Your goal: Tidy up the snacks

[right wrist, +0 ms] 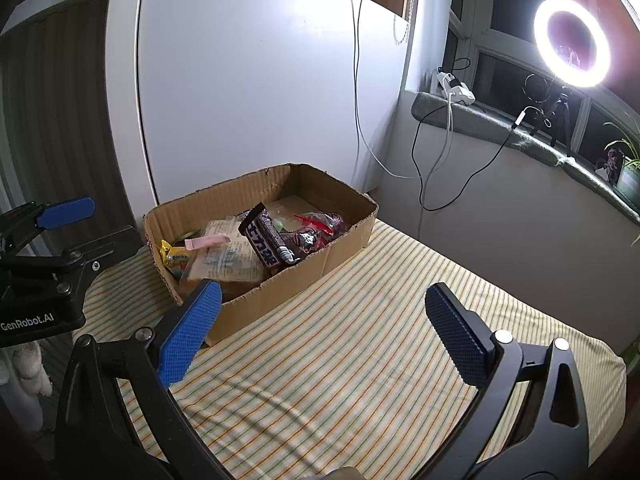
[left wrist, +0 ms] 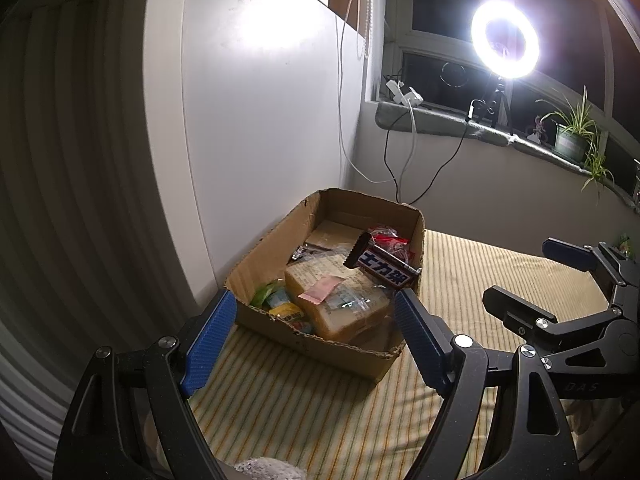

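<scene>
Just ahead of the left gripper [left wrist: 316, 340], its blue pads spread apart with nothing between them, sits an open cardboard box [left wrist: 276, 252] on the striped cloth [left wrist: 312, 404]. Inside the box, nearest the pads, lies a tan wrapped block [left wrist: 344, 312] with a small pink packet [left wrist: 320, 290] on top, and yellow and green packets [left wrist: 276, 304] beside it. Further in, a dark candy bar [left wrist: 380, 266] leans tilted against the box's right wall, with red-wrapped snacks [left wrist: 392, 242] behind it.

The right gripper [right wrist: 324, 332] hovers over bare cloth to the right of the box, jaws wide and empty, pointing downward.

Beyond the box stands a white cabinet [left wrist: 260, 120]; cables [left wrist: 400, 160] hang from the windowsill, where a lit ring light [left wrist: 505, 38] and a potted plant [left wrist: 572, 136] stand
</scene>
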`<action>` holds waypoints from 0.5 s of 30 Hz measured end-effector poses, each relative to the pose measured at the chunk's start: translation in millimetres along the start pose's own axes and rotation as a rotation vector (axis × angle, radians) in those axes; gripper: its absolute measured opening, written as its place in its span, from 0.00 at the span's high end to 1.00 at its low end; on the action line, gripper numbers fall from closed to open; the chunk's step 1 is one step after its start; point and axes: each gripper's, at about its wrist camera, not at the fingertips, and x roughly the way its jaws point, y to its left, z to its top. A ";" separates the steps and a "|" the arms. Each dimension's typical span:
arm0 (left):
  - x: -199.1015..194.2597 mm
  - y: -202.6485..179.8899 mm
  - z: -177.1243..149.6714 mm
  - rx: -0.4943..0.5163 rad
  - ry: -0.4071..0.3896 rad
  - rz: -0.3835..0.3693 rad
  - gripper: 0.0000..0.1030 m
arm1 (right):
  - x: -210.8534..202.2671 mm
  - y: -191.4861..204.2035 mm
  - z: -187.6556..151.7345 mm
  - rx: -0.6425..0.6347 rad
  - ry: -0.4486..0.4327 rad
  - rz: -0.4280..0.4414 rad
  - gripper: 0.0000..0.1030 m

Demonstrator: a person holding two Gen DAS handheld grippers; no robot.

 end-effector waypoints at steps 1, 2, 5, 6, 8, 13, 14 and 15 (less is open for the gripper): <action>0.6 -0.1 -0.7 -0.001 0.001 0.001 0.21 | 0.0 0.1 0.1 0.000 0.000 0.000 0.00; 0.5 -0.2 -0.8 -0.001 0.002 0.001 0.21 | -0.3 -0.2 0.4 0.001 -0.001 0.000 0.00; -0.1 -0.7 -1.3 -0.002 0.002 0.001 0.21 | -0.6 -0.3 0.3 0.001 -0.002 0.003 0.00; -0.6 -0.9 -1.5 -0.002 0.001 0.001 0.21 | -0.4 -0.1 0.3 0.000 -0.001 0.001 0.00; -1.0 -0.7 -1.3 -0.003 0.001 -0.001 0.21 | -0.5 0.7 0.2 0.001 0.001 0.001 0.00; -2.4 -1.1 -1.4 -0.002 -0.002 0.000 0.21 | 0.6 3.8 -1.2 -0.006 0.011 0.003 0.00; -1.9 -1.1 -1.3 -0.002 -0.002 0.001 0.21 | 0.6 4.8 -1.5 -0.007 0.012 0.003 0.00; -1.7 -0.9 -1.3 -0.002 -0.002 0.000 0.21 | 0.3 5.6 -1.7 -0.010 0.012 0.002 0.00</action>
